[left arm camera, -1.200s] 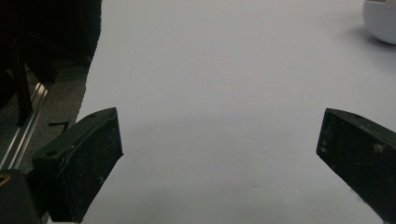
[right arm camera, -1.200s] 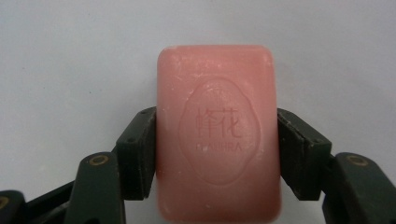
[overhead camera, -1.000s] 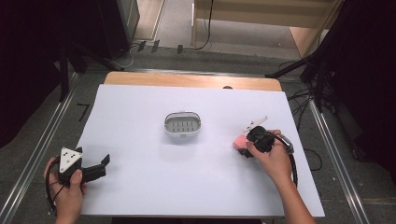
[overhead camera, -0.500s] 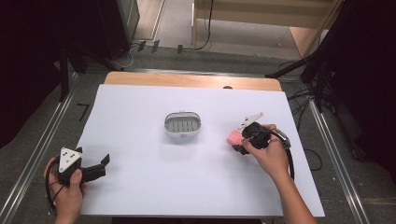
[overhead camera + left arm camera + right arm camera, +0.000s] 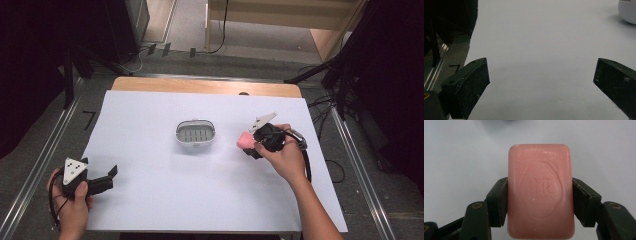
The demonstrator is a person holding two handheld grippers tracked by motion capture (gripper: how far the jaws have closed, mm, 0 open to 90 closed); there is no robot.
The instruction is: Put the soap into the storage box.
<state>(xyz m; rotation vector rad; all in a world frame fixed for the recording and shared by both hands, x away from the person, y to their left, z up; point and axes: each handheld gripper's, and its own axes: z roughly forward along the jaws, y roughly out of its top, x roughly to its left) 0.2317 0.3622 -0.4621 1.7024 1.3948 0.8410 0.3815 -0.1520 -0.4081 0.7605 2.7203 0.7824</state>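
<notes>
Two jaws of my right gripper (image 5: 540, 202) pinch the pink soap (image 5: 540, 190) by its sides only; probably slick, it could slip before reaching the soap dish (image 5: 195, 134), while the left gripper (image 5: 541, 82) idles open.

From my seat, the pink soap bar (image 5: 540, 191) runs off the right gripper view's bottom edge, its flanks hidden behind the jaws. At the left gripper view's upper right, the white dish (image 5: 628, 11) is cropped.
</notes>
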